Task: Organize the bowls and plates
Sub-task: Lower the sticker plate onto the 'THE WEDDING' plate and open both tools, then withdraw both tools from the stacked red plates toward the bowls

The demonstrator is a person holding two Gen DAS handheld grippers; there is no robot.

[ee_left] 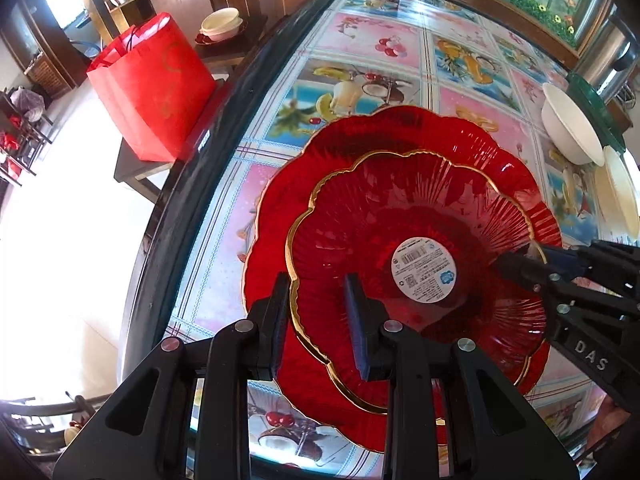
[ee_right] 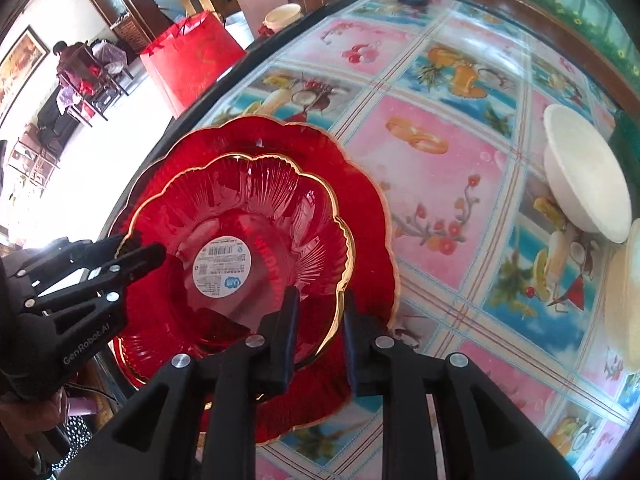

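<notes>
The small red plate [ee_left: 420,240], scalloped glass with a gilt rim, sits nested on the larger red plate [ee_left: 360,136] near the surface's [ee_left: 380,52] left edge; it looks rigid, slick and breakable. The left claw [ee_left: 316,320] pinches its rim at nine o'clock, and the right claw [ee_right: 320,332] straddles the rim at three, barely parted. The thin rim is likely the only workable hold.

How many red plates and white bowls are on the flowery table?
Red plates: 2, a small plate stacked on a big plate
White bowls: 2, one whole bowl and another bowl cut off by the picture's edge
Total: 4
</notes>
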